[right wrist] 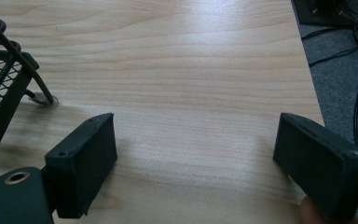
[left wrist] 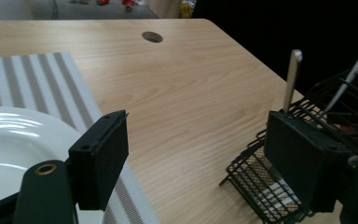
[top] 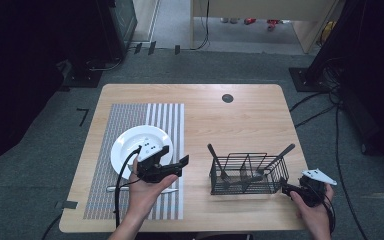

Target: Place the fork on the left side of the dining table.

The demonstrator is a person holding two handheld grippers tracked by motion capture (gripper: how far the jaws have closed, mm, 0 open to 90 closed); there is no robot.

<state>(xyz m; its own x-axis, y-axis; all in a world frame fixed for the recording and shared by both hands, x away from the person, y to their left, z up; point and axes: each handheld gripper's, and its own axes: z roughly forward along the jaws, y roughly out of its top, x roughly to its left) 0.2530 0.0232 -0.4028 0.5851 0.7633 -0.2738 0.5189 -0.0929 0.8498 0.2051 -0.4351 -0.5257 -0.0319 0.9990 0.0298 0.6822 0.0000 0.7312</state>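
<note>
Both grippers wide apart and holding nothing near the table's front edge.
The left gripper [top: 172, 165] hangs over the striped placemat [top: 130, 112], white plate [top: 130, 142] at its 10 o'clock; the right gripper [top: 292, 192] sits just beside the wire cutlery caddy [top: 247, 175], with three utensils upright in it.

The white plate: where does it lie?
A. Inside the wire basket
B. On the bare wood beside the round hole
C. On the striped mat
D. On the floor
C: the white plate rests on the striped mat, to the left of the wire basket.
</note>
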